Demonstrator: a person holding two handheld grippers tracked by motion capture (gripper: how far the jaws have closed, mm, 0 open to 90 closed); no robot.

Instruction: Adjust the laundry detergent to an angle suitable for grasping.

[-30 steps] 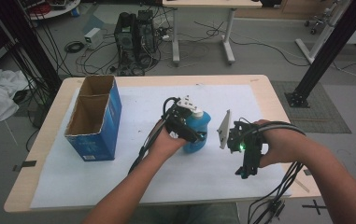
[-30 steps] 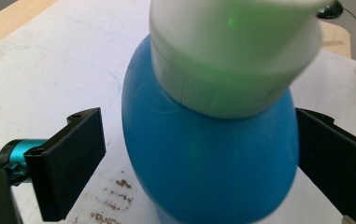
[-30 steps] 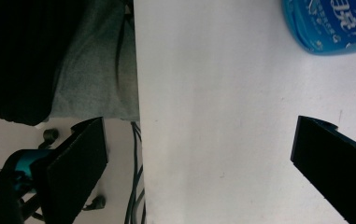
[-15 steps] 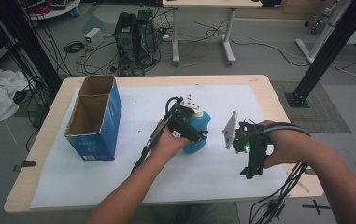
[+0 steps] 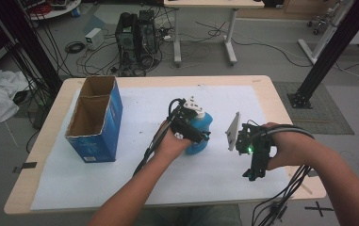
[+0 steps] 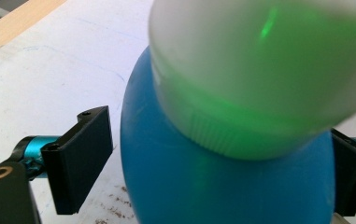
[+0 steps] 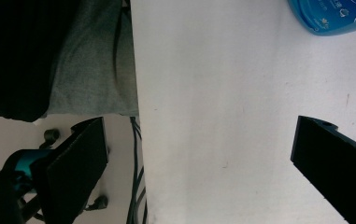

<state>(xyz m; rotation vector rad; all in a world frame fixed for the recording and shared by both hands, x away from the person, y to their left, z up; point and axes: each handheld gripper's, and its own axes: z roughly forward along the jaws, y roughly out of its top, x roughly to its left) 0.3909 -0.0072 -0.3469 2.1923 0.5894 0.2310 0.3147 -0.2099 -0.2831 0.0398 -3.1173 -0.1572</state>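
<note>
We see the blue bottle [image 5: 199,134] with its white cap [image 6: 259,70] mid-table, between the left gripper [image 5: 190,129]'s spread jaws, a gap showing beside one. At its nine o'clock stands the open cardboard box [image 5: 94,120]. At three o'clock, the right gripper [image 5: 254,173] hangs wide open, empty, near the table [image 5: 262,84]'s front edge.

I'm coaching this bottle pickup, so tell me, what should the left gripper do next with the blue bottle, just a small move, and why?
Probably close the left gripper onto the blue bottle. Its jaws already stand on either side of the bottle's body below the white cap, but a gap shows at the left jaw, so it isn't gripped yet. The right gripper is open over bare paper, apart from the bottle.
</note>
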